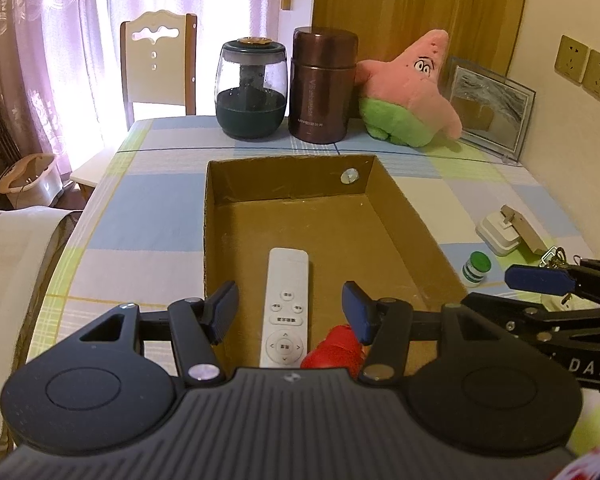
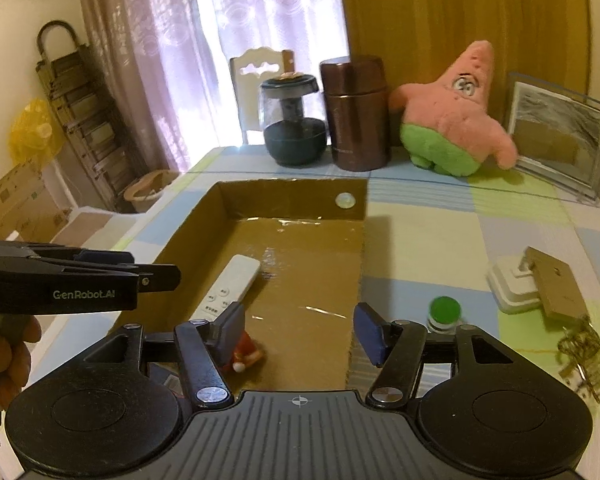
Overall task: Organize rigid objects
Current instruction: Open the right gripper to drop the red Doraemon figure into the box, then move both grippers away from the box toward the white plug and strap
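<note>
An open cardboard box [image 1: 216, 240] [image 2: 220, 196] lies on the table. Inside it lie a white remote [image 1: 286, 306] [image 2: 232, 286] and a small red toy [image 1: 334, 354] [image 2: 246, 352]. My left gripper [image 1: 290, 308] is open and empty above the box's near end, over the remote. My right gripper [image 2: 300, 332] is open and empty above the box's right wall; from the left wrist view it shows at the right [image 1: 540, 280]. A small green-capped bottle [image 1: 476, 266] [image 2: 444, 314], a white charger with a brown card [image 1: 508, 230] [image 2: 536, 284] and a bunch of keys [image 2: 584, 356] lie right of the box.
At the table's far edge stand a dark glass jar [image 1: 252, 88], a brown canister [image 1: 324, 84], a pink plush star [image 1: 412, 92] and a glass picture frame [image 1: 492, 108]. A chair [image 1: 160, 64] stands behind the table. The wall is at the right.
</note>
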Available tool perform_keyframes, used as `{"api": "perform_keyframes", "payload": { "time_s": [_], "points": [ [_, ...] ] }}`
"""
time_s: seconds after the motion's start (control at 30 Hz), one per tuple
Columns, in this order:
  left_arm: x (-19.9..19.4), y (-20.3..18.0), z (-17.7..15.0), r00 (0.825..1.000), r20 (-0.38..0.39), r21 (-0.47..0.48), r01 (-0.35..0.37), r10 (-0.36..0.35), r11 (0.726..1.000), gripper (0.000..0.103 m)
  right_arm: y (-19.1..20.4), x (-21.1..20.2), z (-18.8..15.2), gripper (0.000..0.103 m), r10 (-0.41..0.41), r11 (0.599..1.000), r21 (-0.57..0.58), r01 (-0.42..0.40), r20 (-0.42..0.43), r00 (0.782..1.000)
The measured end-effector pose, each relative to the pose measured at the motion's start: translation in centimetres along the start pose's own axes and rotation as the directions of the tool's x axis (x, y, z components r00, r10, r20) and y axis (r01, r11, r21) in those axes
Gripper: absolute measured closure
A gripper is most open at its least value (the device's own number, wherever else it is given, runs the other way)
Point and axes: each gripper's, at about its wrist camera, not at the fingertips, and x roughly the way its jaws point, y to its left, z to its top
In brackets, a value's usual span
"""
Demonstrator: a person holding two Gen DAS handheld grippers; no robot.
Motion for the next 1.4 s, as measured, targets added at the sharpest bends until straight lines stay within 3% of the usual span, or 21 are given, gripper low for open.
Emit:
{"api": "perform_keyframes", "payload": {
  "time_s": [0.27, 0.5, 0.8, 1.1, 1.4],
  "points": [
    [-2.1, -1.5, -0.4, 1.000, 0.012, 0.008, 0.014, -0.014, 1.000, 0.041, -0.8, -3.2, -1.0, 0.036, -0.036, 0.999, 0.020, 0.036, 0.021, 0.999],
    [-4.0, -3.0, -1.2, 0.999, 0.020, 0.007, 0.030, -0.030, 1.000, 0.021, -1.5, -6.2, -2.2, 0.021, -0.059, 0.997, 0.048, 0.058, 0.039, 0.997],
    [-6.0, -5.0, -2.5, 0.998, 0.038, 0.020, 0.041, -0.042, 0.999, 0.002, -2.7, -9.5, -4.0, 0.013, -0.096, 0.992, 0.090, 0.092, 0.043, 0.994],
    [-7.7, -7.2, -4.1, 0.996, 0.044, 0.032, 0.071, -0.073, 0.997, 0.001, -4.1, -13.2, -6.6, 0.010, -0.167, 0.976, 0.152, 0.157, 0.056, 0.984],
    [-9.3, -10.3, -5.5, 0.992, 0.063, 0.049, 0.109, -0.112, 0.993, 0.001, -5.9, -17.2, -9.2, 0.010, -0.268, 0.947, 0.201, 0.249, 0.070, 0.961]
  ]
}}
